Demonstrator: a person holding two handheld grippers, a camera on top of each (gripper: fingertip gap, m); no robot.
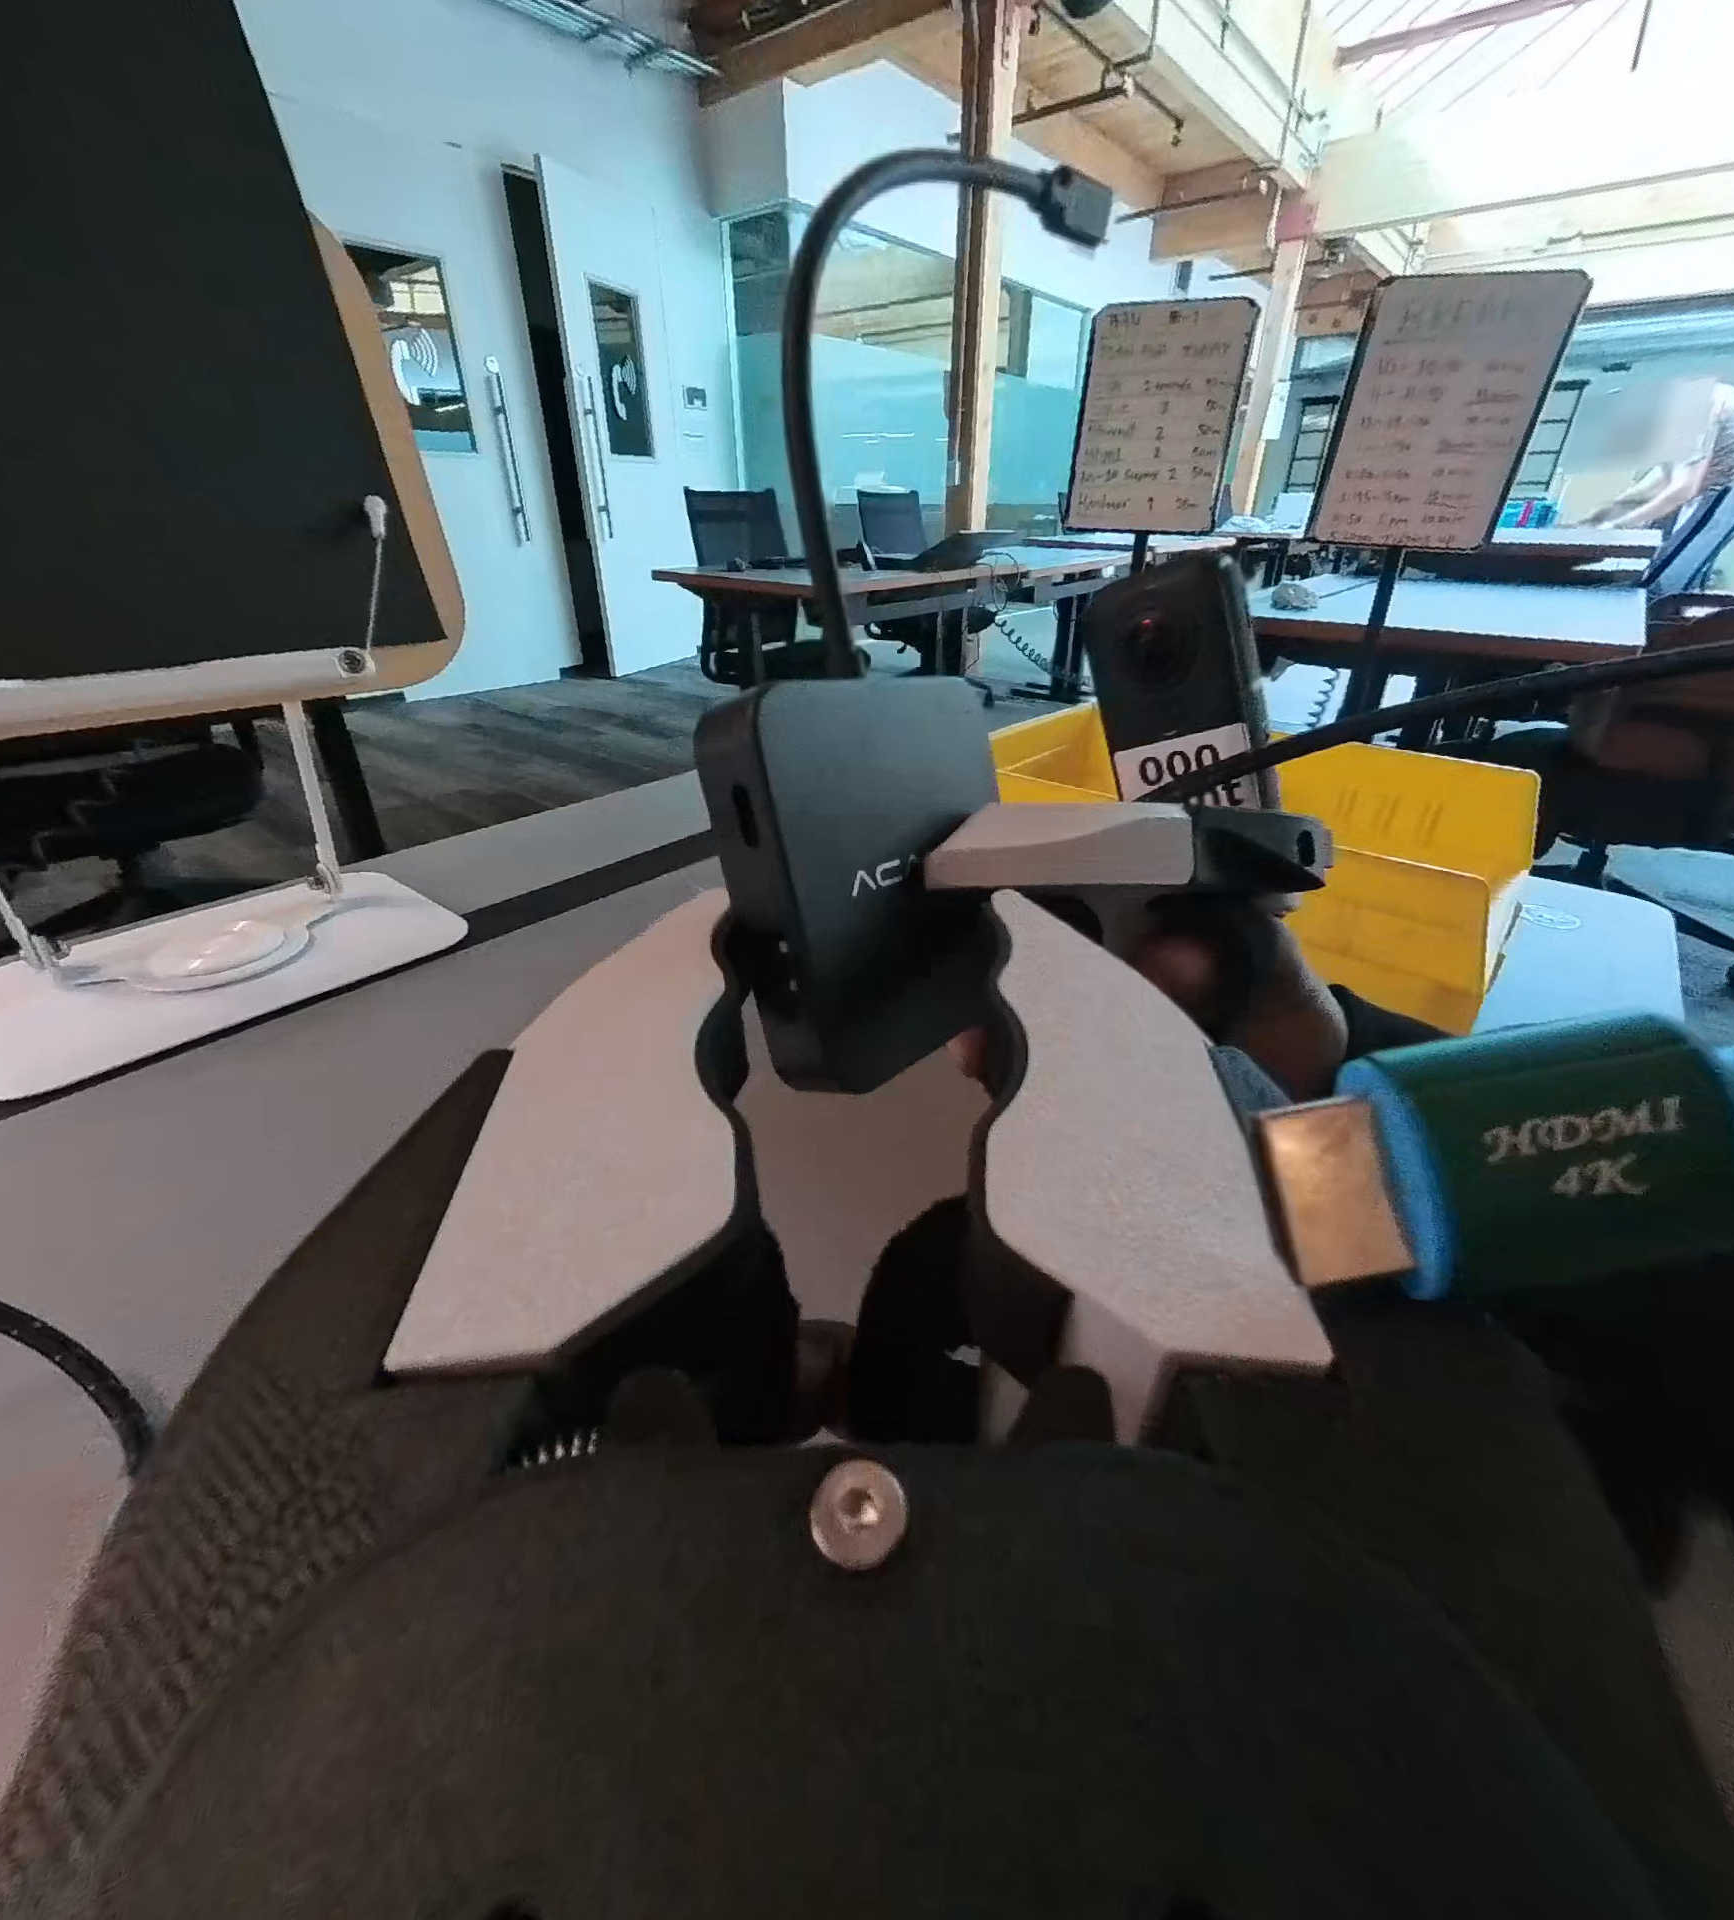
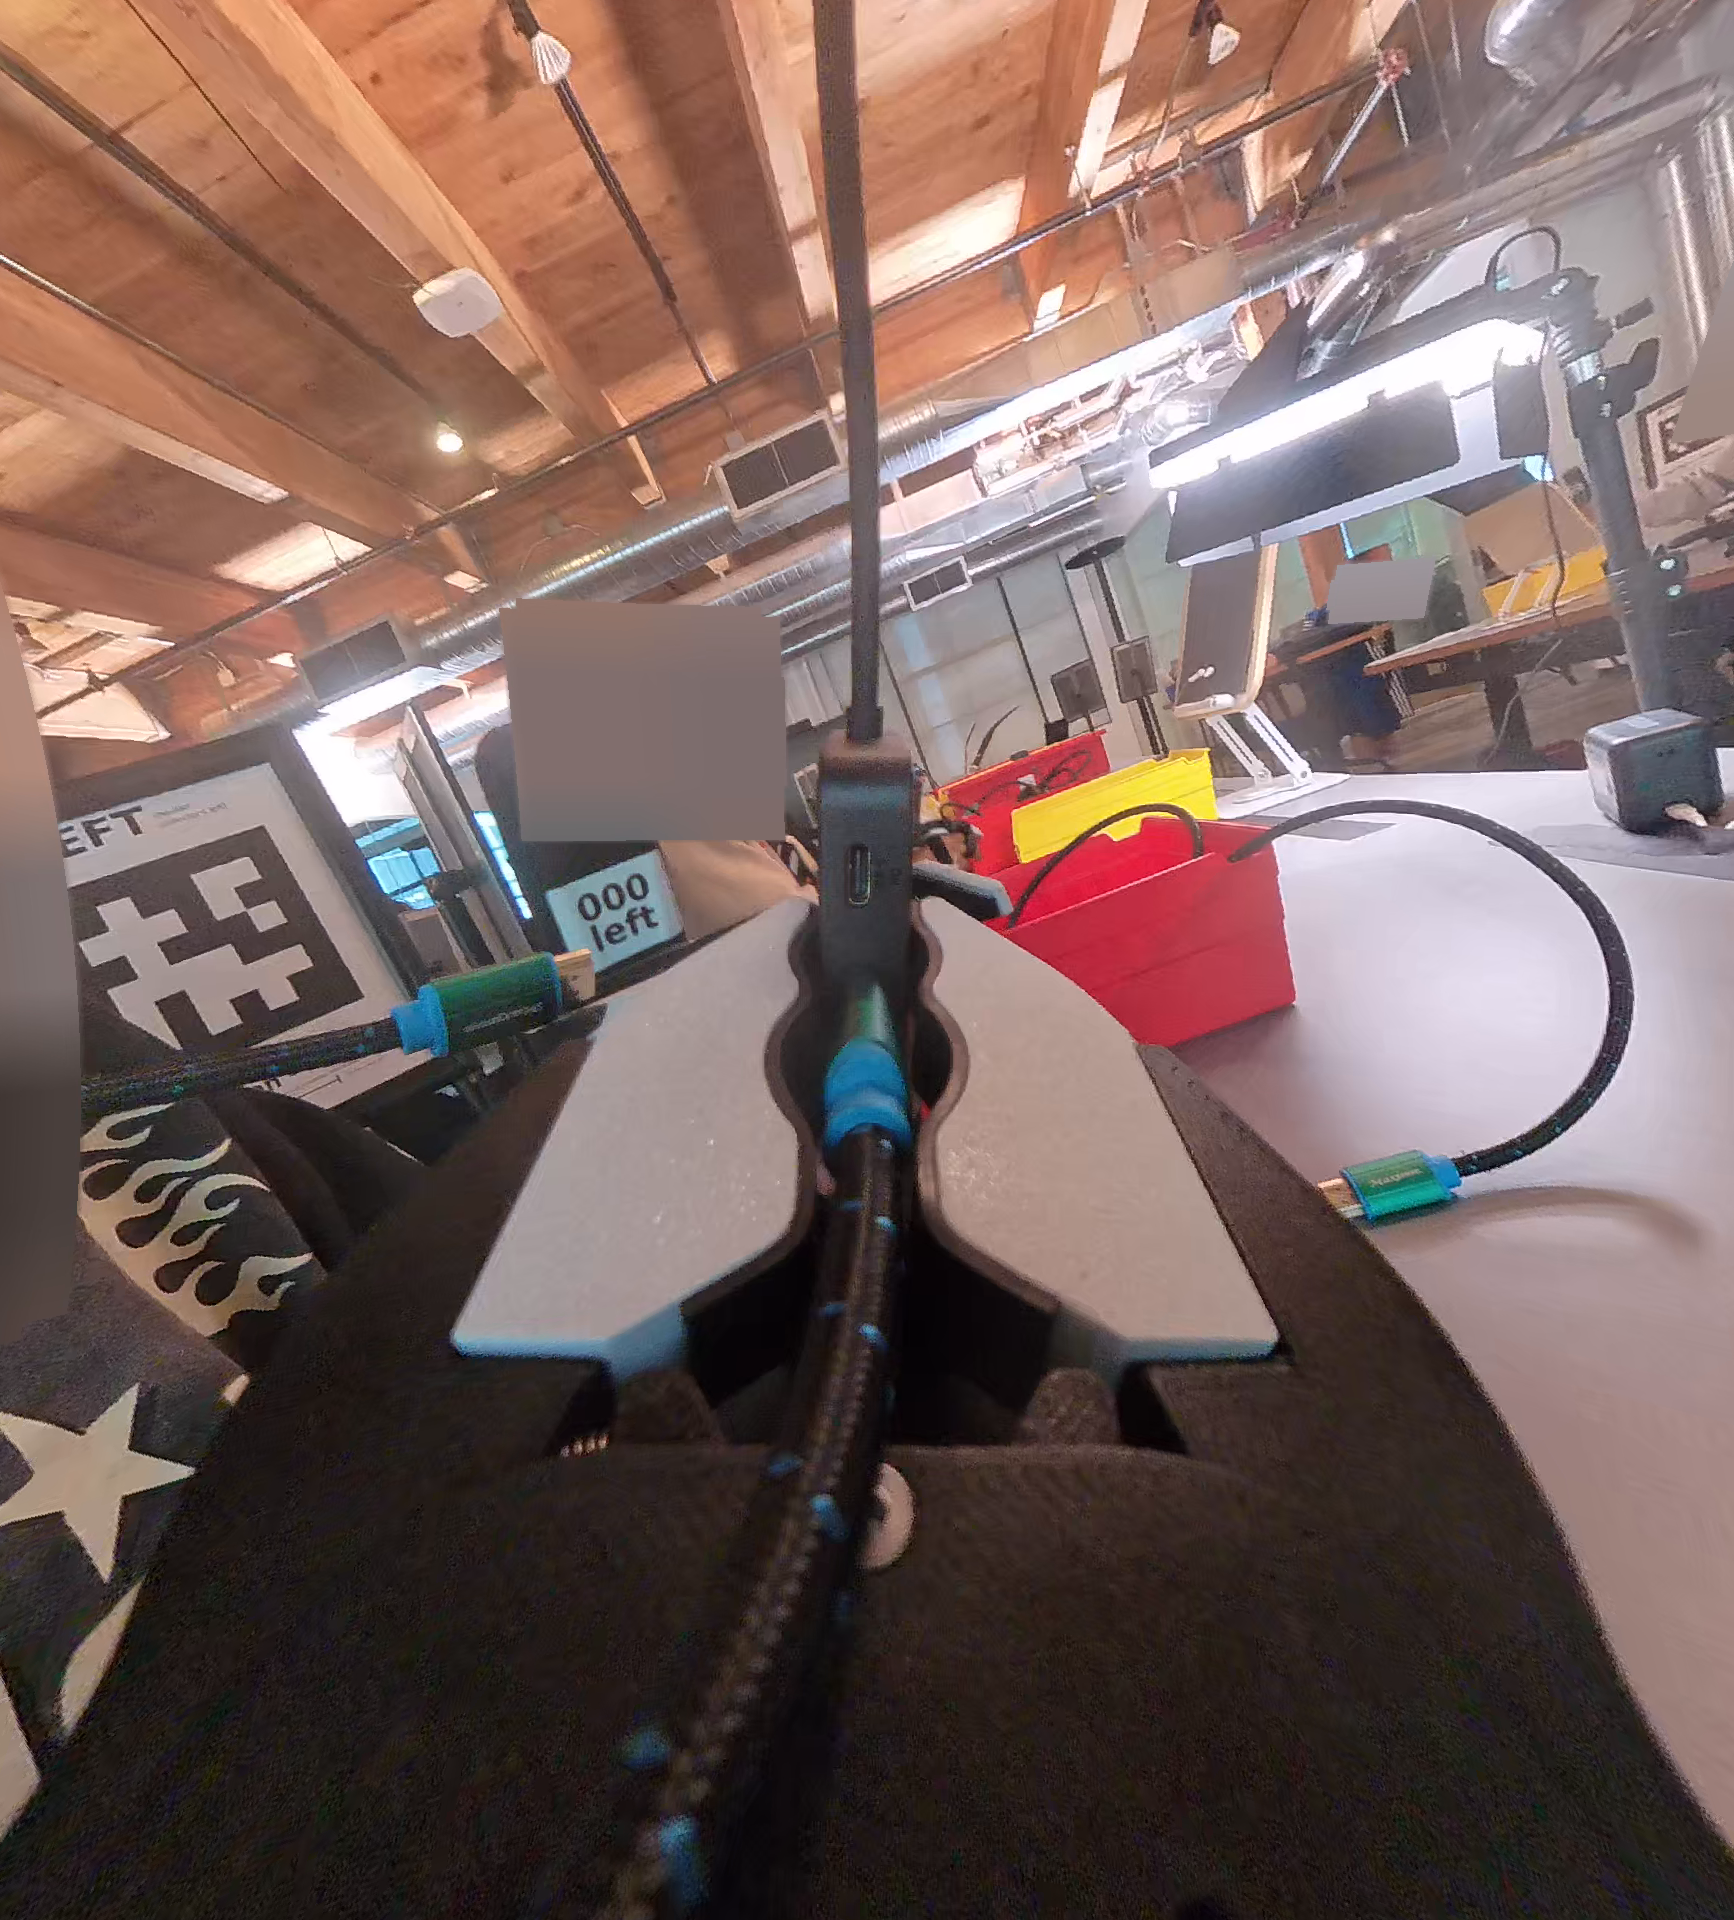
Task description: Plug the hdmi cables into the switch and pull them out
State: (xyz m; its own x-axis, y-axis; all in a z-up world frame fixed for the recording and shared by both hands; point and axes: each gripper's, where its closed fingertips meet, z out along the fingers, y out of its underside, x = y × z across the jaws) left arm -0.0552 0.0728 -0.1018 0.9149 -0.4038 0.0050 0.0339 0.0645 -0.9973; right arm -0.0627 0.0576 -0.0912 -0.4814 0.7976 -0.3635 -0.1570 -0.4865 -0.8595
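Switch [image 1: 847, 894] held aloft, clamped in left gripper [image 1: 863, 1023]. Right gripper [image 2: 863, 1023] clamped on green HDMI plug [image 2: 868, 1023], seemingly seated in switch. Second plug [image 1: 1528, 1164] free nearby; third [image 2: 1398, 1190] on surface [image 2: 1465, 987]. More plugging, pulling left.

The left wrist view sits low behind its fingers, facing level across the grey table [image 1: 219, 1143] toward office desks. The right wrist view tilts upward toward the wooden ceiling [image 2: 323, 312]. Both views share the black switch [image 1: 847, 883] [image 2: 865, 831], very close.
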